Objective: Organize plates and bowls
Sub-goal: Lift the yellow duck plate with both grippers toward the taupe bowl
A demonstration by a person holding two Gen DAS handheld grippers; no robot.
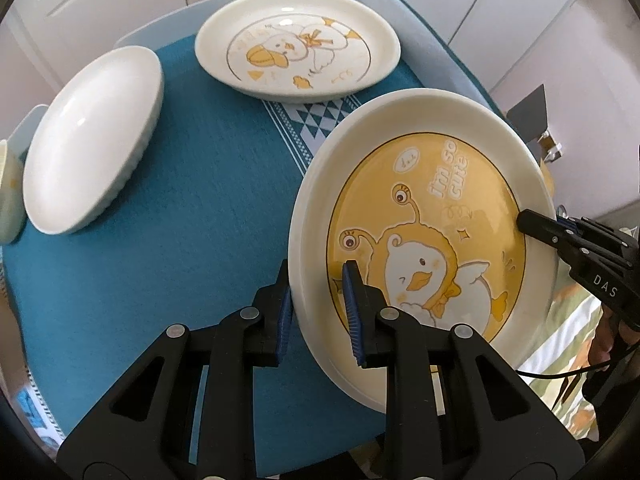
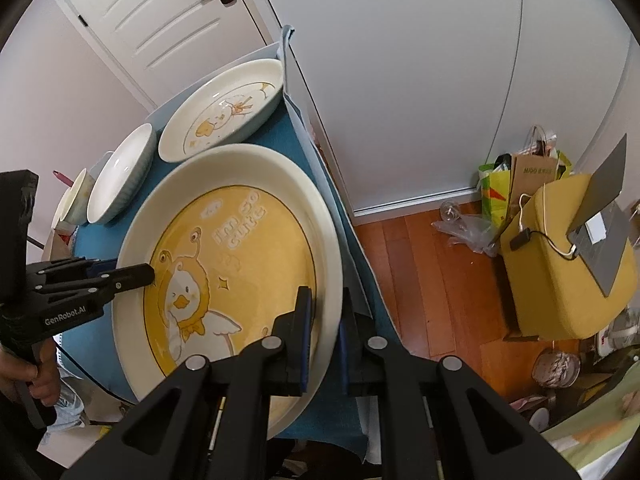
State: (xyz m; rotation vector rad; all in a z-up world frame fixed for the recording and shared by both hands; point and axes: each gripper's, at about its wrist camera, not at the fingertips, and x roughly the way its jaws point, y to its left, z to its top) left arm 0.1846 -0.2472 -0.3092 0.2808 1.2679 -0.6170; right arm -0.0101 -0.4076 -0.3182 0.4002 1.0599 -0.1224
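I am in the carrying step: the big yellow duck plate (image 1: pixel 424 236) is gripped from both sides, and I judge it is meant to go onto one of the other dishes so the set stacks up.

My left gripper (image 1: pixel 318 312) has its jaws clamped on the plate's near-left rim, one blue pad inside the well, the other under the outer wall. My right gripper (image 2: pixel 324 328) bites the opposite rim in the same way, one pad on the yellow face, one beneath the edge. The plate sits tilted between them at the right edge of the desk (image 1: pixel 180 240), its right side overhanging the wooden floor (image 2: pixel 432 280); whether its underside touches the blue cloth I cannot tell.

Toward the far edge lies the smaller duck plate (image 1: pixel 298 58), flat on the cloth. At the left edge stands the plain white bowl (image 1: pixel 92 140), and beside it a small cup (image 1: pixel 8 192) that is mostly cut off.

Next, I judge, both hands must travel together, level the plate, and set it down without one side slipping. Glazed rims are slick, so uneven squeeze could let it pivot.

Both grippers point inward toward each other across the plate, my left one reaching in low from the near edge.
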